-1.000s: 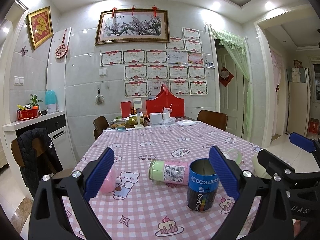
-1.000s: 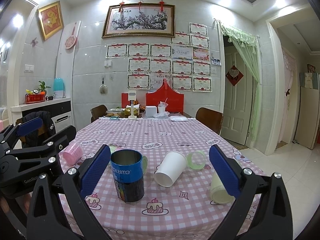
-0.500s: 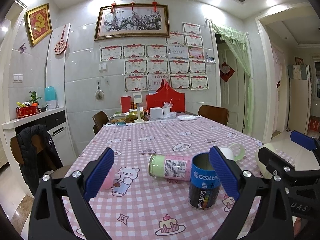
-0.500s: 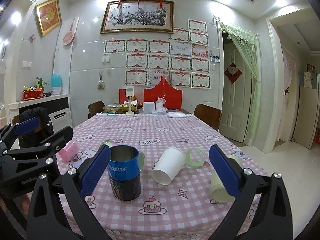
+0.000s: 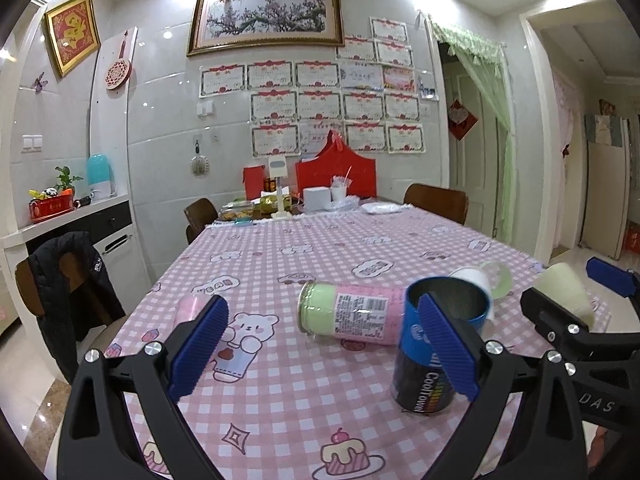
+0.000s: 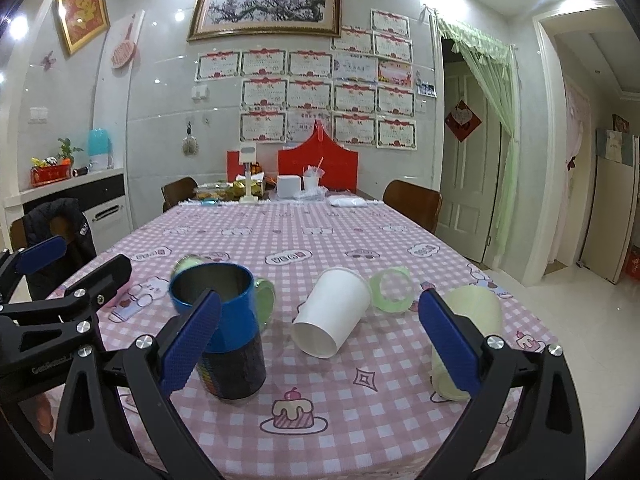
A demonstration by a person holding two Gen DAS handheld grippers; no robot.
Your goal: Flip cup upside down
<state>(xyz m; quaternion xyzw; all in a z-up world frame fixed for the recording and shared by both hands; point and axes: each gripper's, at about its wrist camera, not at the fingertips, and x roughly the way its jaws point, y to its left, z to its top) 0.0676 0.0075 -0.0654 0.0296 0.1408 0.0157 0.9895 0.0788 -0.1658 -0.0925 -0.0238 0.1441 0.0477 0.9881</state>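
A blue and black tin cup (image 5: pixel 434 344) stands upright, mouth up, on the pink checked tablecloth (image 5: pixel 288 392); it also shows in the right wrist view (image 6: pixel 226 328). My left gripper (image 5: pixel 324 350) is open and empty, its right pad just in front of the cup. My right gripper (image 6: pixel 318 344) is open and empty, the cup behind its left pad. A white paper cup (image 6: pixel 332 318) lies on its side between the right gripper's fingers, farther off.
A pink and green canister (image 5: pixel 352 312) lies on its side left of the tin cup. A pale green cup (image 6: pixel 466 344) lies at the right. A green tape ring (image 6: pixel 392 290) and a small pink cup (image 5: pixel 192 308) lie nearby. Chairs flank the table.
Both grippers have moved forward and lower toward the table. The tin cup now looms larger in both views. Jaws stay open.
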